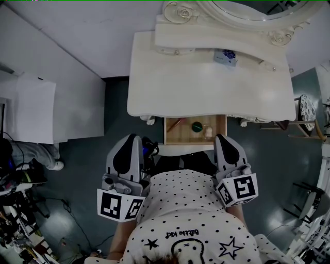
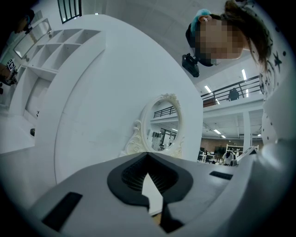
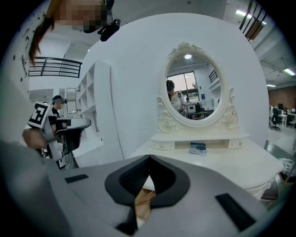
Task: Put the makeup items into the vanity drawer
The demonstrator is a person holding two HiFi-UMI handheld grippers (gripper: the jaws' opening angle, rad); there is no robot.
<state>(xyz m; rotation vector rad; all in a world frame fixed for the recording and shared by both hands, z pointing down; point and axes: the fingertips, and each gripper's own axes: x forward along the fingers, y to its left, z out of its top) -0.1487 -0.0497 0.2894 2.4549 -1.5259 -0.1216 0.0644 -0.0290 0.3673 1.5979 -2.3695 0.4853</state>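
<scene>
Both claws shut and empty, left claw [image 1: 131, 138] and right claw [image 1: 223, 137] flanking the open drawer [image 1: 170, 138] at the desk's [image 1: 170, 87] front edge, small items [image 1: 196, 126] inside; blue-white packet [image 1: 225, 56] lies by the back edge, right of centre, nearer the right claw.

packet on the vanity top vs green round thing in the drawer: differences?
Place: the packet lies on the vanity top by the mirror; the green round item sits in the open drawer. Shape: packet boxy, green item round. Colour: packet white and blue, green item dark green. Shared: both small, neither is gripped.
</scene>
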